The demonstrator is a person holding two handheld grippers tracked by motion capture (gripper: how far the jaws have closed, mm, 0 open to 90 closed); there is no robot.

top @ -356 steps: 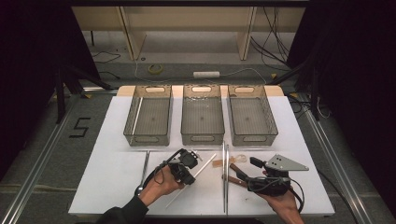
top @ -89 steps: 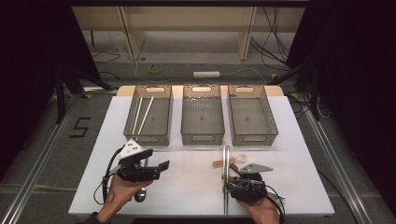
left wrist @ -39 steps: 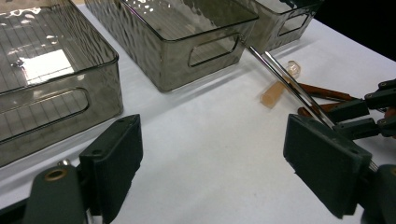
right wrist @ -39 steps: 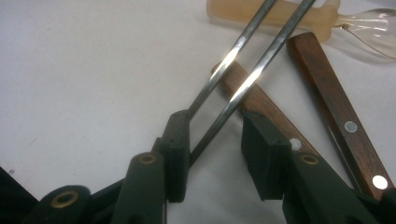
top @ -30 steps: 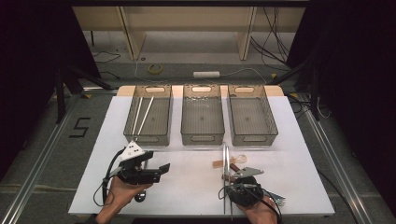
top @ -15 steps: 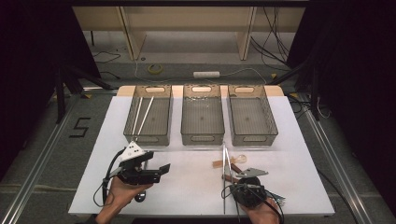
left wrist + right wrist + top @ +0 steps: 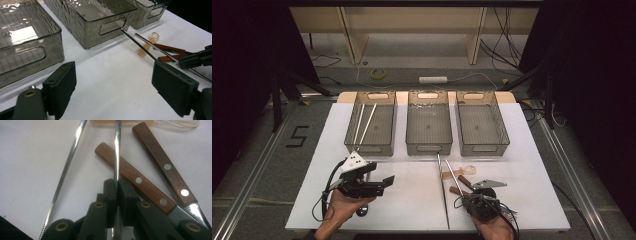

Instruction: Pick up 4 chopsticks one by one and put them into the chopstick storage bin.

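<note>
My right gripper (image 7: 116, 187) is shut on a metal chopstick (image 7: 116, 157); its jaws have just been closing with that stick between them. In the high view the right gripper (image 7: 465, 199) sits low at the table's front right, and the held chopstick (image 7: 453, 176) points away towards the bins. A second metal chopstick (image 7: 443, 192) lies flat just left of it. Two wooden-handled knives (image 7: 135, 180) (image 7: 162, 162) lie under and right of the jaws. My left gripper (image 7: 382, 184) stands open over the front left with nothing between its jaws, as the left gripper view (image 7: 116, 82) also shows.
Three clear grey bins stand in a row at the back: left bin (image 7: 371, 148) holding two white chopsticks (image 7: 364, 122), middle bin (image 7: 428, 147), right bin (image 7: 484, 147). A pale spoon-like piece (image 7: 460, 172) lies beyond the knives. White table (image 7: 412, 210) between the grippers is bare.
The right gripper's jaws have closed onto the metal chopstick, and the hand shifted only slightly. The left gripper has stayed where it was, still open.
</note>
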